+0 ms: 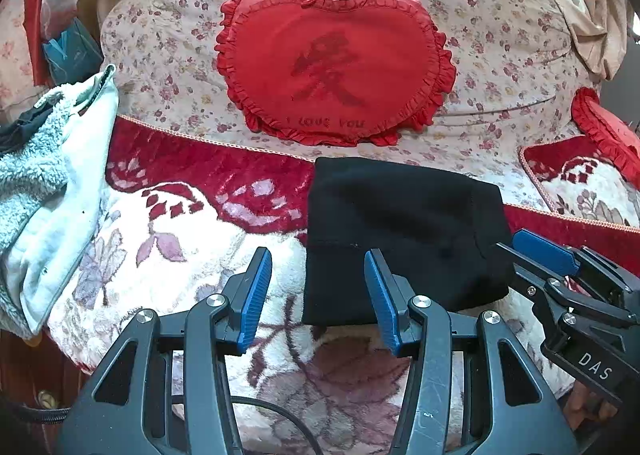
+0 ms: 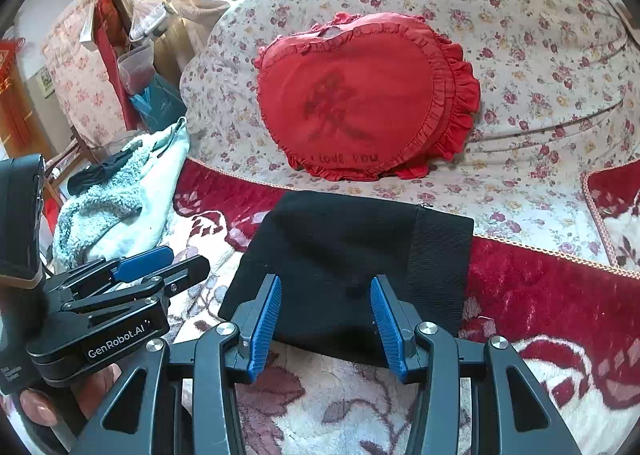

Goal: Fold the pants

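The black pants (image 1: pixel 400 223) (image 2: pixel 340 239) lie folded into a compact rectangle on a red and white floral blanket (image 1: pixel 180 239) (image 2: pixel 540 295). My left gripper (image 1: pixel 318 259) is open over the pants' near left corner, and nothing is pinched between its blue pads. It also shows at the left of the right wrist view as the left gripper (image 2: pixel 188 257). My right gripper (image 2: pixel 326 283) is open above the near edge of the pants, holding nothing. In the left wrist view the right gripper (image 1: pixel 510 243) sits by the pants' right edge.
A red heart-shaped frilled cushion (image 1: pixel 332 59) (image 2: pixel 360 95) rests on the flowered sheet behind the pants. A pale blue fleece garment (image 1: pixel 48 183) (image 2: pixel 120 195) is heaped at the left. A second red cushion (image 1: pixel 608 127) is at the right. Clutter stands far left.
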`<state>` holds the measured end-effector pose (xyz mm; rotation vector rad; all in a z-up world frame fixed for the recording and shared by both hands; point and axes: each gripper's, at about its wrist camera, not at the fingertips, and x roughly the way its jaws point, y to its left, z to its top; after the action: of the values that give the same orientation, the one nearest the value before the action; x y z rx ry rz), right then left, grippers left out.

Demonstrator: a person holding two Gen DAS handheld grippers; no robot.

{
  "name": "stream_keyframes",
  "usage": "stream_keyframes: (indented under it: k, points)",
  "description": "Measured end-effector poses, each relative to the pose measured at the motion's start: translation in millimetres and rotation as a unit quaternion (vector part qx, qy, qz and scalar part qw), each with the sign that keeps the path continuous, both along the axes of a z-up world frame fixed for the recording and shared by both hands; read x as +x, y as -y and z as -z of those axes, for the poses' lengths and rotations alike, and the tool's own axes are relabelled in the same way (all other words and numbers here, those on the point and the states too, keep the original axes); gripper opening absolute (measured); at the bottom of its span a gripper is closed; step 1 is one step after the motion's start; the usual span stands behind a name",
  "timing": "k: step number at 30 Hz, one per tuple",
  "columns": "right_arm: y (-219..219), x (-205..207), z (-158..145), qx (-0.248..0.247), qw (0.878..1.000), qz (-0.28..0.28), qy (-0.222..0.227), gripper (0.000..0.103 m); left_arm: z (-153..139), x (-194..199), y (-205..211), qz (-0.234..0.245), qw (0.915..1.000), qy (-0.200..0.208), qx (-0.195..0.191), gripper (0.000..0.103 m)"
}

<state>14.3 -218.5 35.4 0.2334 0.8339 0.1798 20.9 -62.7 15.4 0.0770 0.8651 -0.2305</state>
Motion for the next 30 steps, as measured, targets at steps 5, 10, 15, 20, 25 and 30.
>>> stream_keyframes:
  k: [5, 10, 15, 20, 25, 30]
  points:
    - [-1.9, -0.6, 1.6, 0.000, 1.000, -0.002, -0.005, 0.045, 0.3, 0.8, 1.8, 0.003, 1.0000, -0.003, 0.001, 0.048]
    - [-3.9, -0.2, 3.0, 0.001, 1.000, -0.005, -0.007, 0.045, 0.4, 0.7, 1.7, 0.003, 1.0000, -0.004, 0.001, 0.048]
    - [-4.1, 0.1, 3.5, 0.001, 1.000, -0.004, -0.007, 0.045, 0.4, -0.1, 2.2, 0.004, 1.0000, -0.004, 0.002, 0.048]
    - [-3.9, 0.2, 4.2, 0.002, 1.000, -0.003, -0.009, 0.045, 2.5, 2.0, 2.8, 0.006, 1.0000, -0.007, 0.002, 0.048]
    - [-4.2, 0.3, 4.6, 0.002, 1.000, -0.003, -0.010, 0.045, 2.6, 2.8, 2.6, 0.006, 0.9999, -0.008, 0.002, 0.048]
    - [-3.3, 1.7, 7.3, 0.002, 1.000, -0.005, -0.013, 0.045, 5.8, 4.1, 2.5, 0.007, 0.9999, -0.012, 0.003, 0.048]
